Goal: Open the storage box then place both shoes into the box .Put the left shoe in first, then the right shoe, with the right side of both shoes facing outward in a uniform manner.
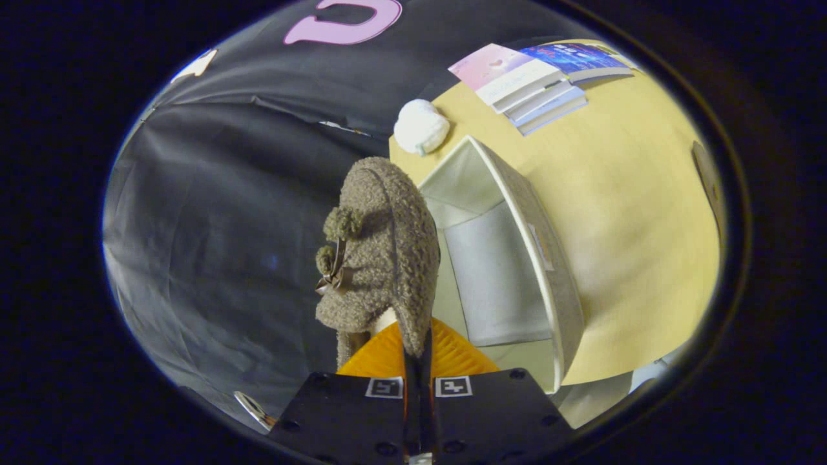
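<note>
The fuzzy brown shoe [381,252], a plush slipper with two pompoms and a small bow on its upper, hangs lifted off the table, pinched at its rear edge between the two fingers of the gripper [417,361], which are drawn nearly together with only the shoe's thin wall between them; both fingers press on it, so the grasp looks firm. Just beside and beyond the shoe stands the storage box [555,278], a white box whose opening faces the gripper, its pale inside showing no shoe as far as the view reaches, though the near corner is hidden behind the slipper. Judging from this, the opening step is done and the first shoe is in transit, not yet inside; whether it is the left or the right shoe cannot be told from here. Still to do: set this shoe in with its right side outward, then fetch and place the second one the same way. Farther off on the yellow table [633,213] lie a white cloth bundle [421,126] near the box's far corner and a fanned stack of books [536,81] beyond it.
</note>
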Available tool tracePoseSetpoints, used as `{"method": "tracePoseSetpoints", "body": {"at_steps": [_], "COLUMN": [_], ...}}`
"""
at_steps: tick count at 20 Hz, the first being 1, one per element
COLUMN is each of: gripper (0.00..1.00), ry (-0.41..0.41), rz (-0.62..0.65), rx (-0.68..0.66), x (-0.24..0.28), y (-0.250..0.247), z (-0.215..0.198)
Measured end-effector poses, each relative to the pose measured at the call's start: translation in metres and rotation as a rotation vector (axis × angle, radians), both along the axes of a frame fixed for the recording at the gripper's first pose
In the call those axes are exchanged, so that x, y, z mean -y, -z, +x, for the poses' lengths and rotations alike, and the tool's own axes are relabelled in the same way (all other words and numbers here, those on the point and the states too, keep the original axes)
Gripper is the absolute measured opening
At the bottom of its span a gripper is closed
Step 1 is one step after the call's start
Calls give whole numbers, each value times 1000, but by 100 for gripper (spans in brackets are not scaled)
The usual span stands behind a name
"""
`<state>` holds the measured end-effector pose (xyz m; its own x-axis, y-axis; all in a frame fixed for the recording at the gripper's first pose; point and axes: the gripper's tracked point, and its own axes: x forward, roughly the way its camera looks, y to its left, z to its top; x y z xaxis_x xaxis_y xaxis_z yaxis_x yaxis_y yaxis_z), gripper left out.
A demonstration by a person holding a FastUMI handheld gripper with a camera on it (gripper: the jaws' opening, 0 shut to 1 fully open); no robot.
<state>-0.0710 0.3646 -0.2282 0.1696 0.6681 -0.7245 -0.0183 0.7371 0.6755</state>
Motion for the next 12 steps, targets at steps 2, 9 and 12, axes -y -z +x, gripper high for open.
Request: {"method": "tracePoseSetpoints", "body": {"at_steps": [2,9,12], "gripper": [4,5,5], "ry": [-13,-93,-114], "rz": [-52,-272,-324], "rx": [-4,32,25], "x": [-8,-29,-38], "y": [18,73,91], "z": [0,-2,-1]}}
